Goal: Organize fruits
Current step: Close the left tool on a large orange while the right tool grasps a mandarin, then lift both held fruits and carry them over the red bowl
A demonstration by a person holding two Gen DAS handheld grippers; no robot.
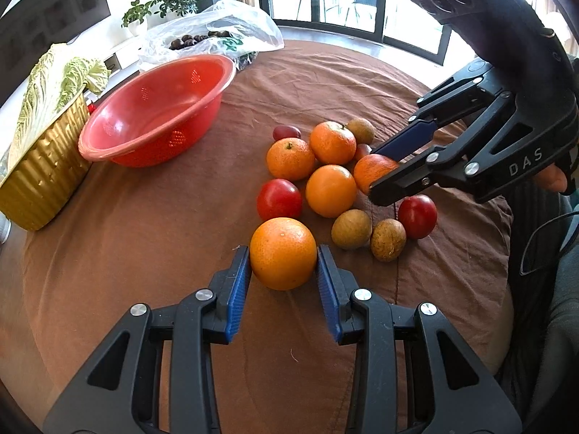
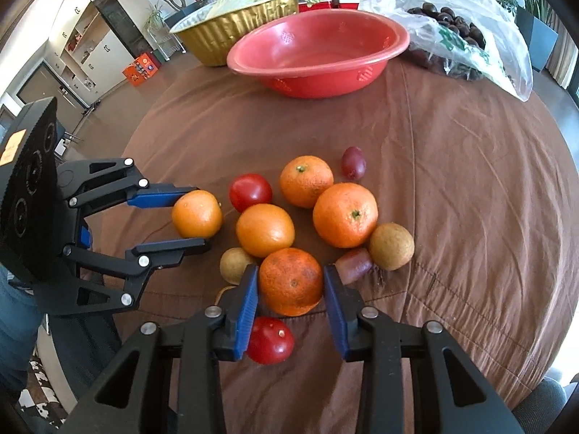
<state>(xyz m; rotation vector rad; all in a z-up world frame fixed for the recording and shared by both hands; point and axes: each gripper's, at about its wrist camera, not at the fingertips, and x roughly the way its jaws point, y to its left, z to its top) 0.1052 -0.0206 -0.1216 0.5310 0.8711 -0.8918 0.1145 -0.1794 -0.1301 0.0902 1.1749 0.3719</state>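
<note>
Two round oranges (image 1: 283,253) (image 2: 291,282) gripped btwn ribbed pads.

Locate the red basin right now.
The red basin sits empty at the far edge of the brown cloth in the right wrist view, between the gold foil tray and the plastic bag.

left gripper (image 1: 283,253): black linkage arms, silver round screws, ribbed blue finger pads | right gripper (image 1: 376,170): same black frame, blue pads, white "DAS" lettering, black housing with round recesses and a green light on top, thin black cable looping beside it | person: dark sleeve
</note>
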